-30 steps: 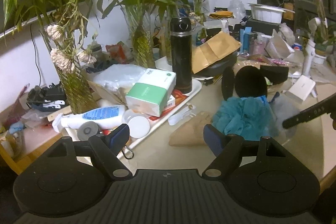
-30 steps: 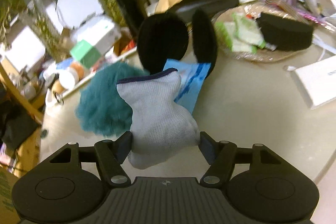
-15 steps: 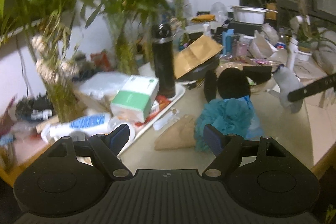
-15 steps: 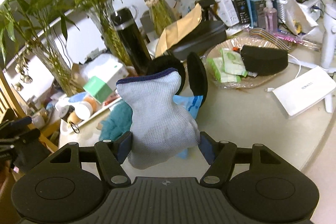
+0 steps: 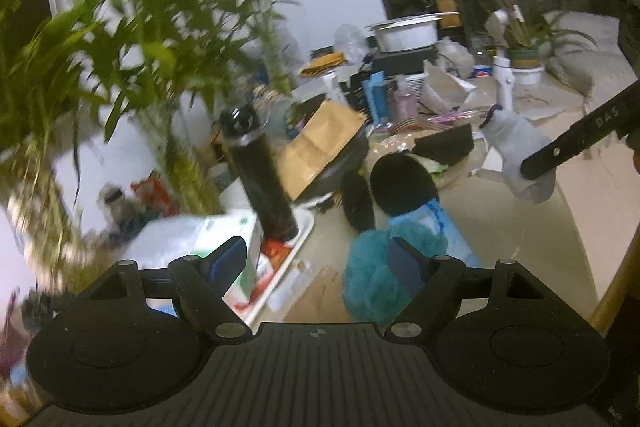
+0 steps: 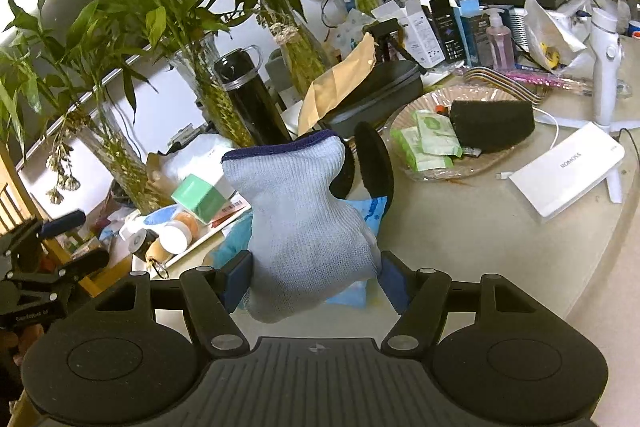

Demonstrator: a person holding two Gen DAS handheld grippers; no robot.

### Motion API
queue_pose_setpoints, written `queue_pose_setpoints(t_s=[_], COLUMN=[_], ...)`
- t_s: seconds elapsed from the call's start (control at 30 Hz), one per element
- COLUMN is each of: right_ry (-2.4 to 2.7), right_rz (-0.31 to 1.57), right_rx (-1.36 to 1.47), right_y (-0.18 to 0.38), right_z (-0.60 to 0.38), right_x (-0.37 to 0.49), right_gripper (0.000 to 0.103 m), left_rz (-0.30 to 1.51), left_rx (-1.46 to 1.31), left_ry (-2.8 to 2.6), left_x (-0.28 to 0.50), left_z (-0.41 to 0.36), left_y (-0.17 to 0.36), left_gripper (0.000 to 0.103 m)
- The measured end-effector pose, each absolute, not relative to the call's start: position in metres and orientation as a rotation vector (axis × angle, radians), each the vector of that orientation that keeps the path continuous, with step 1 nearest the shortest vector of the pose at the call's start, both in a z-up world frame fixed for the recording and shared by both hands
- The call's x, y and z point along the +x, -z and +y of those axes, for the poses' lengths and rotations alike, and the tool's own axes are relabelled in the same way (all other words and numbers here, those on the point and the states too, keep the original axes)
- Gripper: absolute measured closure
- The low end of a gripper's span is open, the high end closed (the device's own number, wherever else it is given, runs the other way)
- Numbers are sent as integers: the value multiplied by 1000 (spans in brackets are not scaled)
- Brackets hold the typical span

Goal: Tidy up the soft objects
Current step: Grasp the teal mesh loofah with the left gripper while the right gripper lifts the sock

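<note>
A grey knit glove (image 6: 304, 211) with a dark blue cuff hangs above the table, and my right gripper (image 6: 316, 281) is shut on its lower part. In the left wrist view the same glove (image 5: 516, 147) hangs at the right, under the right gripper's dark finger. My left gripper (image 5: 316, 261) stands open with nothing between its pads. Just beyond its right finger a teal bath pouf (image 5: 368, 279) lies on the table. Behind the pouf are black earmuffs (image 5: 400, 183) and a light blue packet (image 5: 444, 227). A black sponge (image 6: 492, 125) rests on a glass plate (image 6: 480, 163).
A tall black flask (image 5: 264, 179) stands on a white tray (image 5: 298, 243) with a green-and-white tissue box (image 6: 204, 199). Glass vases of bamboo (image 6: 216, 95) line the back left. A white power bank (image 6: 568, 163) lies right. The table's rounded edge (image 6: 600, 259) runs near right.
The right gripper lifted the glove off the pile, up and away to the right. The left gripper rolled and drew back a little, still open. The pouf and earmuffs stayed put.
</note>
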State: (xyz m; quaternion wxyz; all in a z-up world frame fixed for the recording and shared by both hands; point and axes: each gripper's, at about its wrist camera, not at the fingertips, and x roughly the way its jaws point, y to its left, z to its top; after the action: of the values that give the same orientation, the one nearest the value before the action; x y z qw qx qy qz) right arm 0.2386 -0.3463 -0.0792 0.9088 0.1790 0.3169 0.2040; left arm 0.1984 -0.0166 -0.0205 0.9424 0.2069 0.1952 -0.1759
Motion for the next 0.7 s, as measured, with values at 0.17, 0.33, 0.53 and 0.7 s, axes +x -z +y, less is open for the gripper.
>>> queue_pose_setpoints(t_s=[0.17,0.33,0.53,0.7], right_ry=[-372,-347,-353,-373], right_rz=[666,662,645,625], right_rx=[418,449,454,452], right_y=[86,88,85,80], right_z=[-356,-366,-370,-367], right_x=[244,242,240,239], right_gripper=[33,33,33,33], left_rz=[407,479,589,678], left_rx=[518,520,560,563], left_ry=[412,450,448,505], left_x=[218,239,261,279], left_z=[-40,-54,-59,-57], left_y=[12,20,47,67], left_gripper=[25,25,25,25])
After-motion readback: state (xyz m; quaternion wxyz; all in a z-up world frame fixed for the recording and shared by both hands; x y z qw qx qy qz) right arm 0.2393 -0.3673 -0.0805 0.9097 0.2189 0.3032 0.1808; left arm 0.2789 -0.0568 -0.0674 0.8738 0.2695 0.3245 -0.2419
